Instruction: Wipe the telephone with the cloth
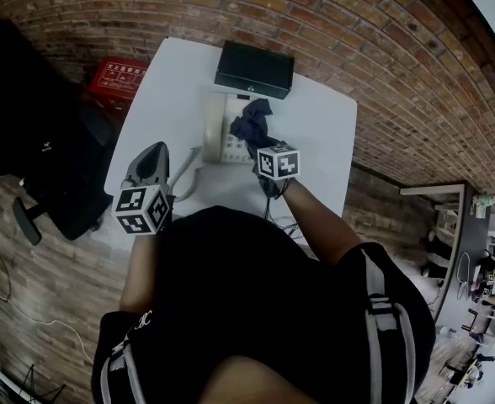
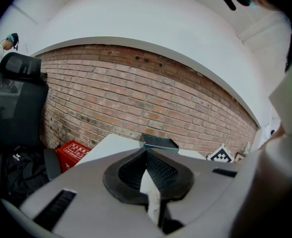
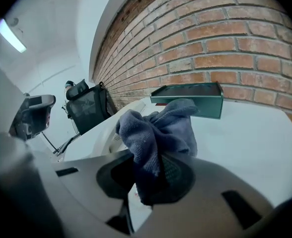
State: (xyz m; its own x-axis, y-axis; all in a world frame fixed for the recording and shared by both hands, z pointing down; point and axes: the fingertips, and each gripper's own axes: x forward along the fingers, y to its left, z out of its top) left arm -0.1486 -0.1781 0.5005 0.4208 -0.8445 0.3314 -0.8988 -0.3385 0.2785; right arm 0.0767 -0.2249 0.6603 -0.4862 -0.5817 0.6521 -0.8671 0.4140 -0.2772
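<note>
Nearest to me stands the person in black, seen from above, with a gripper in each hand. The left gripper (image 1: pixel 156 149) (image 2: pixel 147 154) is held on the near-left side of the telephone (image 1: pixel 220 133), apart from it. Its two black pads meet at the tips and nothing is between them.

The right gripper (image 1: pixel 261 144) (image 3: pixel 151 170) is over the right part of the telephone. Its jaws are pressed on a dark blue cloth (image 1: pixel 252 124) (image 3: pixel 158 130), which stands out of them in a crumpled bunch.

The telephone is pale and lies flat on the white table (image 1: pixel 315 124). Its long axis goes from the person toward the brick wall (image 1: pixel 357 40), and the handset lies along its left side in the same direction. A cord leaves its near-left corner. The cloth covers the far right part of the telephone, so I cannot tell if the cloth touches it. The keys are too small to make out, and in the right gripper view only a pale edge of the telephone shows, to the left of the cloth.

Just behind the telephone lies a flat black box (image 1: pixel 254 68) (image 3: pixel 190 99), near the wall. To the far left of the telephone, down on the floor, is a red crate (image 1: pixel 119 76) (image 2: pixel 71 152), and further left a black office chair (image 1: pixel 45 141) (image 2: pixel 14 103), cut off by the picture edge.
</note>
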